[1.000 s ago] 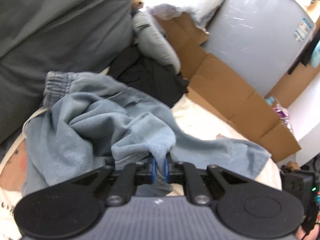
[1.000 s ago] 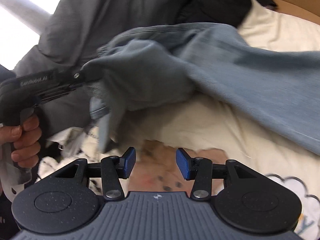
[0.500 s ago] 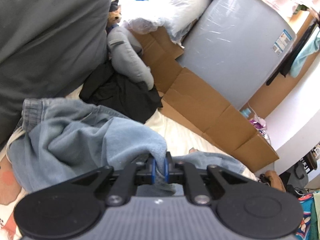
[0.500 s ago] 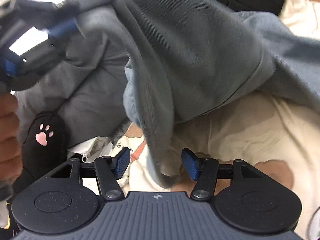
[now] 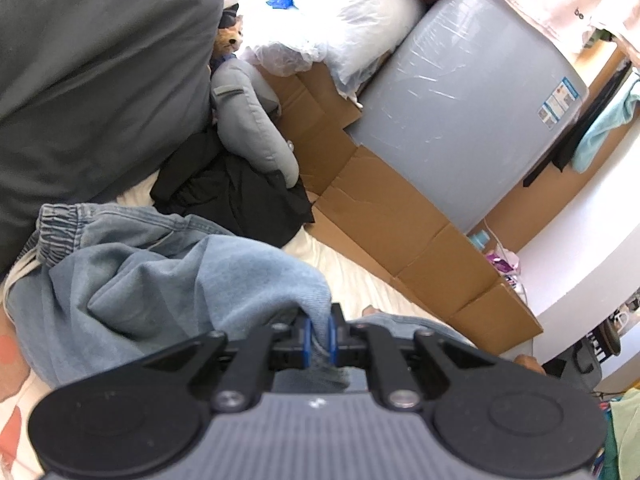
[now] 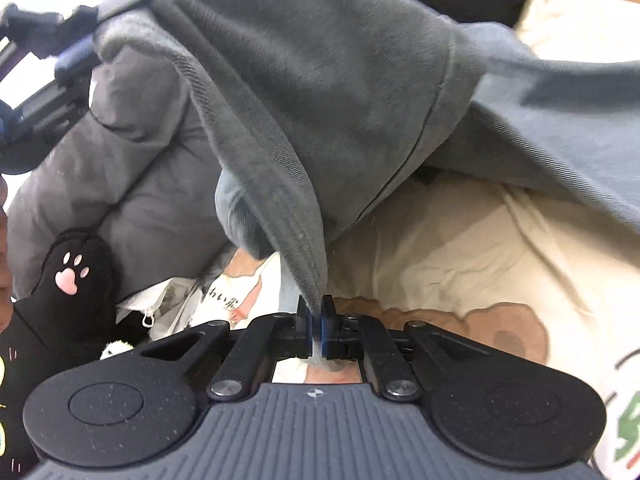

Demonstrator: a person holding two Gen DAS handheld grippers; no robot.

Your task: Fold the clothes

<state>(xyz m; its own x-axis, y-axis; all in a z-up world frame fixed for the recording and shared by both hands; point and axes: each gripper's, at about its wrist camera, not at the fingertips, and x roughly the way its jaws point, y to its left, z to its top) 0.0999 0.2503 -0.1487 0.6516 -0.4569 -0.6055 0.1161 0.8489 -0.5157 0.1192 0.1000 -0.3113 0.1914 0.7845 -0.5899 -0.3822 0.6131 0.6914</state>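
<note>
Two grippers, one blue-grey trousers (image 6: 340, 92). Left gripper (image 5: 318, 338) and right gripper (image 6: 316, 322) each clamped on a cloth edge; garment hangs stretched between them, lifted, its far end trailing across the bed sheet (image 6: 460, 240) rightward.

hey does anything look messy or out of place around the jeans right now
Nothing looks damaged or spilled. The blue jeans are bunched, not flat, pinched by both the left gripper and the right gripper. A black garment lies crumpled on the bed sheet behind them, where it could crowd the folding space.
</note>
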